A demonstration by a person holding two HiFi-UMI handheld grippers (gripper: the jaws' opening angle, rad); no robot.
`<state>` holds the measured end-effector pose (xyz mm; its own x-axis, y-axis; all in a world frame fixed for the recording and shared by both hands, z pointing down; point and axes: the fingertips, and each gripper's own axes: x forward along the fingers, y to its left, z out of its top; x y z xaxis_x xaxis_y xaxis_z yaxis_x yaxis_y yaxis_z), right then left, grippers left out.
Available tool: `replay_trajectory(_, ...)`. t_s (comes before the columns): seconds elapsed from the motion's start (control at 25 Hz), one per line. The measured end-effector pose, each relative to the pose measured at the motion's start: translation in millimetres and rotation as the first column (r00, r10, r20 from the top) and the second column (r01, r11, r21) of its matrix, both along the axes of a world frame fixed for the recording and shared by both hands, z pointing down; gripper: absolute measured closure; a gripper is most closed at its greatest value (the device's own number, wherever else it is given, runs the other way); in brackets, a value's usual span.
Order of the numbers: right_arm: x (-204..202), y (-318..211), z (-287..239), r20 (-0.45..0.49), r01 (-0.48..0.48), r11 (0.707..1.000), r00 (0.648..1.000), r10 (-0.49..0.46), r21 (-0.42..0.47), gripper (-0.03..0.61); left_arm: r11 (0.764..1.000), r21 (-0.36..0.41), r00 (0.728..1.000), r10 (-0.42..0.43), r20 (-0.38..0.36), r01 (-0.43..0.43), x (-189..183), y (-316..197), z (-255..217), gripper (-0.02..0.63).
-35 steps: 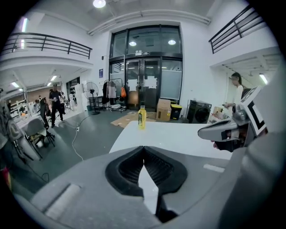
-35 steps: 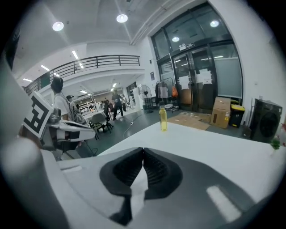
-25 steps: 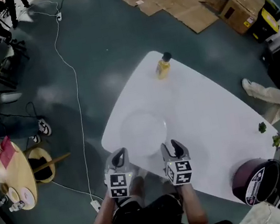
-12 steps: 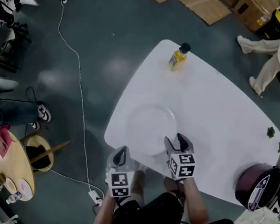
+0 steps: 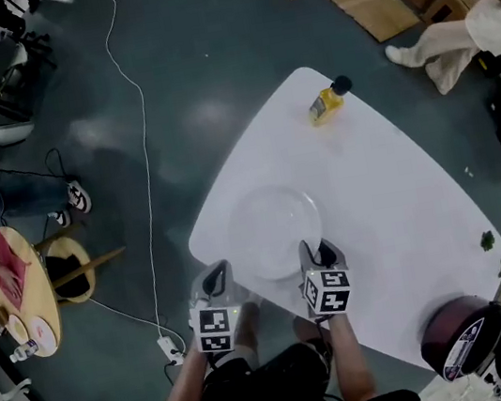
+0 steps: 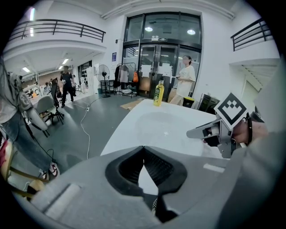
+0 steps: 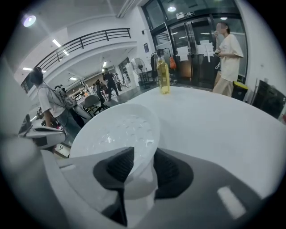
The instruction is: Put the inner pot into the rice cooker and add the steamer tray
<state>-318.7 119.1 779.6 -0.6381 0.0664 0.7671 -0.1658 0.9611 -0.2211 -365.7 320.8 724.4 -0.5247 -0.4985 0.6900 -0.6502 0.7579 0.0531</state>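
White round perforated plastic steamer tray (image 5: 269, 225) lies by the white table's (image 5: 393, 199) near edge, near rim pinched in the right gripper's (image 5: 319, 250) just-closed-in jaws; left gripper (image 5: 213, 273), clenched empty, hangs just left.

Head view, looking steeply down. A white table (image 5: 404, 207) carries a clear round steamer tray (image 5: 269, 225) by its near edge and a yellow bottle (image 5: 327, 102) near the far end. The right gripper (image 5: 319, 251), jaws just closing, straddles the tray's near rim. The left gripper (image 5: 215, 275) is at the table's edge, left of the tray. A maroon rice cooker (image 5: 459, 336) stands at the near right corner.
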Motion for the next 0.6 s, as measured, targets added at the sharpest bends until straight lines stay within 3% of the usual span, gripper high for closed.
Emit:
replay_trajectory(0.16, -2.9, -6.5, 0.2, -0.025, -0.023, 1.000, 0.999, 0.023, 0.003, 0.470, 1.000, -0.001, 1.000, -0.011, 0.000, 0.011, -3.1, 3.8, 1.2, 0.603)
replay_trajectory(0.32, -4.5, -14.3, 0.6, -0.043, -0.045, 0.999, 0.998, 0.045, 0.012, 0.557, 1.000, -0.004, 1.000, -0.016, 0.003, 0.016, -4.4, 7.5, 0.9, 0.603)
replay_trajectory(0.6, 1.8, -12.0, -4.3, -0.033, -0.053, 0.998, 0.998, 0.054, 0.015, 0.560, 1.000, -0.009, 1.000, -0.020, 0.018, 0.020, -5.6, 12.4, -3.4, 0.603)
